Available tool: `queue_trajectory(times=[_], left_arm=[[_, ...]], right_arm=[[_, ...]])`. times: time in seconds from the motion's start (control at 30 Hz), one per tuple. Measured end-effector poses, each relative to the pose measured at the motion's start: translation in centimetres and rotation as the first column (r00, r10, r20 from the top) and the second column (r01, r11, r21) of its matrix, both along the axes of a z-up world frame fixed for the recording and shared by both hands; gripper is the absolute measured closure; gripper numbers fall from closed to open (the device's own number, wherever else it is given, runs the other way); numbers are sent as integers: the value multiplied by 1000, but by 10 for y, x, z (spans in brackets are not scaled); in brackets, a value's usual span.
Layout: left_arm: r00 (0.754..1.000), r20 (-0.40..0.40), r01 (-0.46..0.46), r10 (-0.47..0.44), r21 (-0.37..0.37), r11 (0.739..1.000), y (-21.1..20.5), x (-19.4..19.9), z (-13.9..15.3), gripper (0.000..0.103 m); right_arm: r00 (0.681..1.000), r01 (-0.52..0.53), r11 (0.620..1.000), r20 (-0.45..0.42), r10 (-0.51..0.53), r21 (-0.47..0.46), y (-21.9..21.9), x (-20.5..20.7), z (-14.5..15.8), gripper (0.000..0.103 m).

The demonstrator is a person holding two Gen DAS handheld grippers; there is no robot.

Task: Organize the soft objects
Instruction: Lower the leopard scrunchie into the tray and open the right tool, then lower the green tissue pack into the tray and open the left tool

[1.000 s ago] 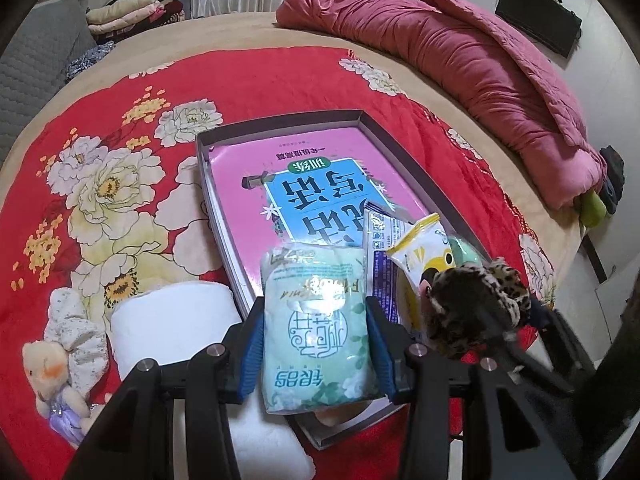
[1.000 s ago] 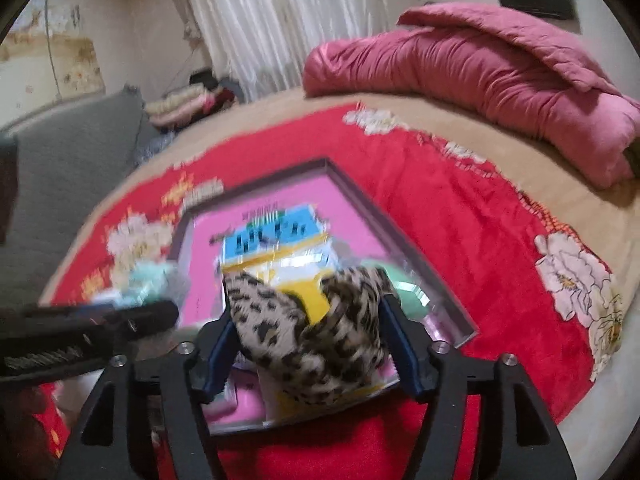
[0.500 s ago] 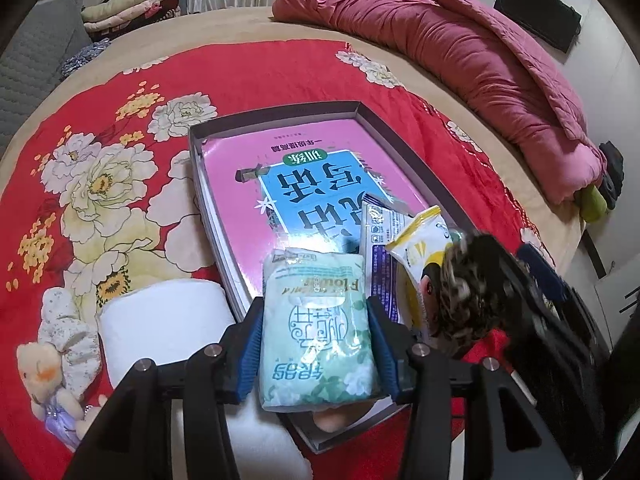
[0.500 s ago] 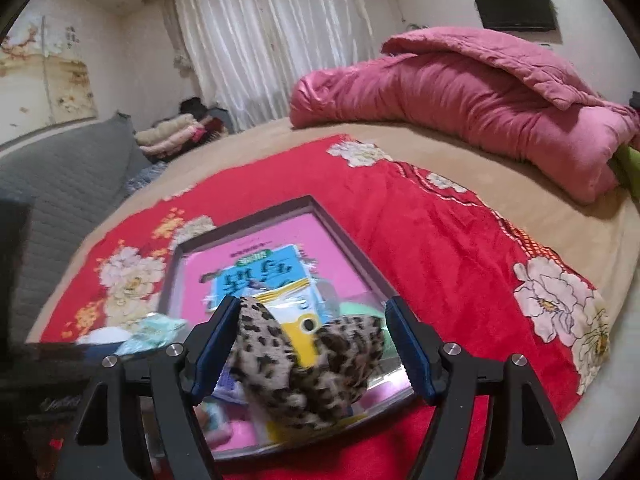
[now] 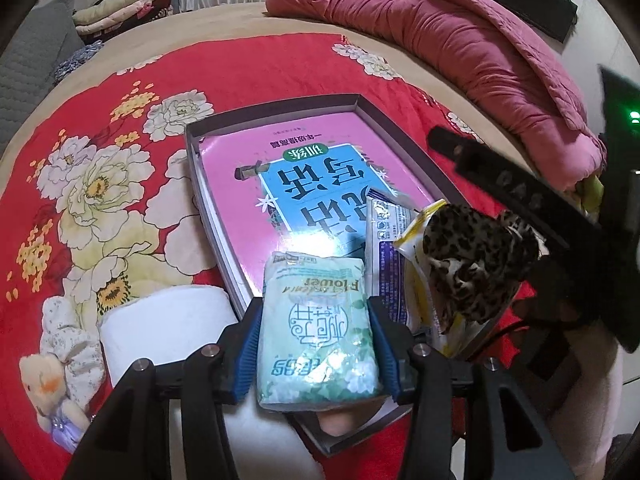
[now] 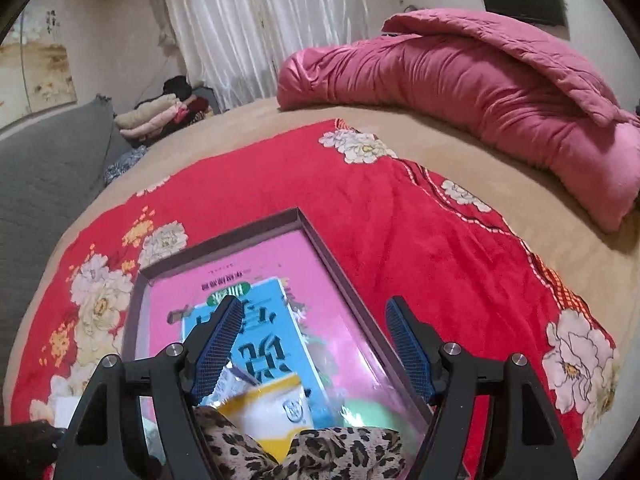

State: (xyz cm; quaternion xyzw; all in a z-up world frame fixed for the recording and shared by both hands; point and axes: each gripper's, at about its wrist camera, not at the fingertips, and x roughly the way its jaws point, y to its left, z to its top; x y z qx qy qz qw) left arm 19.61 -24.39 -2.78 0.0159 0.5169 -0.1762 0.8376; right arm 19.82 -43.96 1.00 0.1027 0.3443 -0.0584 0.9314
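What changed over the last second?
The right gripper let go of the leopard scrunchie and drew back from it, open. The scrunchie now lies on the packets in the tray. The left gripper still straddles the tissue pack.

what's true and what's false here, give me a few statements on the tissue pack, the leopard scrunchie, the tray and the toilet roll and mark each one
1. The green tissue pack sits between the jaws of the left gripper. True.
2. The right gripper is clamped on the leopard scrunchie. False: its jaws stand open and empty; the scrunchie lies on a yellow packet.
3. The pink book lies inside the grey tray. True.
4. The white toilet roll stands inside the tray. False: it is on the red blanket, beside the tray.
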Motion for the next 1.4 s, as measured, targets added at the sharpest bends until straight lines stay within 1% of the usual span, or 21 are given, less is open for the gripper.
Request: queue_trajectory(times=[0.3, 0.43, 0.6, 0.83, 1.0, 1.17, 1.4], left_arm=[[1000, -5, -4, 4, -4, 1000, -1, 0, -3, 52], [1000, -4, 0, 0, -3, 1000, -2, -4, -1, 52], [1000, 1, 8, -8, 2, 1000, -3, -7, 1, 52], [1000, 2, 9, -9, 6, 1000, -4, -8, 1, 52], [1000, -7, 11, -11, -12, 1000, -4, -7, -1, 51], [1000, -6, 5, -5, -14, 1000, -5, -8, -2, 49], [1000, 9, -8, 8, -14, 1000, -2, -10, 1, 49]], right_arm=[[996, -27, 998, 89, 22, 56, -6, -39, 15, 27], [994, 3, 997, 112, -12, 78, -17, -52, 19, 27], [993, 43, 996, 107, -52, 83, -29, -59, 17, 27], [984, 69, 992, 156, -85, 103, -41, -76, 29, 27], [979, 81, 993, 180, -95, 83, -46, -96, 41, 27], [978, 68, 996, 192, -79, 65, -43, -117, 47, 27], [982, 44, 998, 182, -53, 54, -34, -123, 47, 27]])
